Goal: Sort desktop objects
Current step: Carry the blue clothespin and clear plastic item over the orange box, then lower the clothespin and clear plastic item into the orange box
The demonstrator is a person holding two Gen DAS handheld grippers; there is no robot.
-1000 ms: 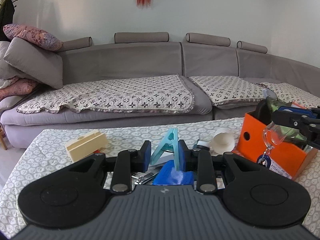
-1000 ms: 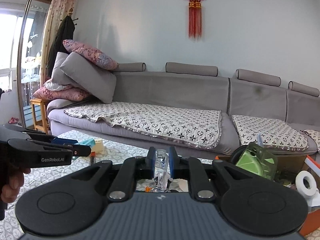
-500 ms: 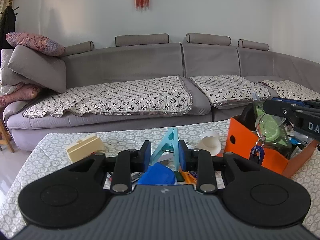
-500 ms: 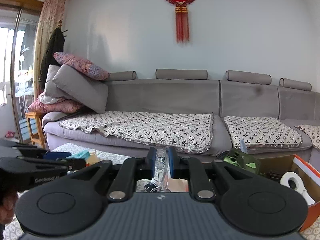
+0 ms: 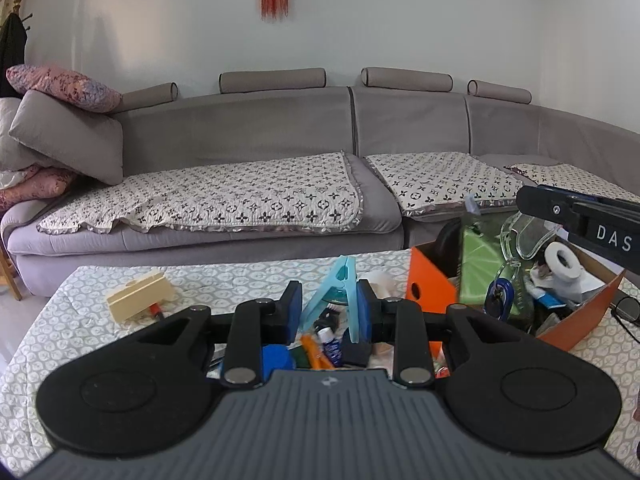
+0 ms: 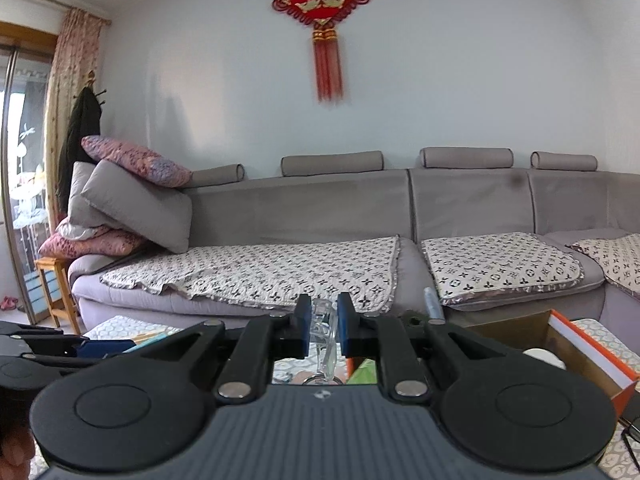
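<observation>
My left gripper [image 5: 329, 312] is shut on a light blue clothes peg [image 5: 335, 290] and holds it above the table, left of the orange box [image 5: 430, 280]. My right gripper [image 6: 323, 326] is shut on a clear plastic keychain piece [image 6: 325, 334]; in the left wrist view the right gripper [image 5: 576, 220] holds this clear piece [image 5: 524, 236] with a blue key tag [image 5: 498, 294] dangling over the open box. The box holds a green packet [image 5: 478, 264], a white tape roll [image 5: 564, 258] and other items.
A cream block [image 5: 140, 294] lies at the table's left. Small items, an orange pen [image 5: 314, 354] and a blue lid [image 5: 276, 358], lie under my left gripper. Black glasses [image 5: 626, 312] lie right of the box. A grey sofa [image 5: 248, 184] stands behind the table.
The right gripper has carried the clear keychain up and over the orange box. The left gripper with the peg has shifted right, closer to the box.
</observation>
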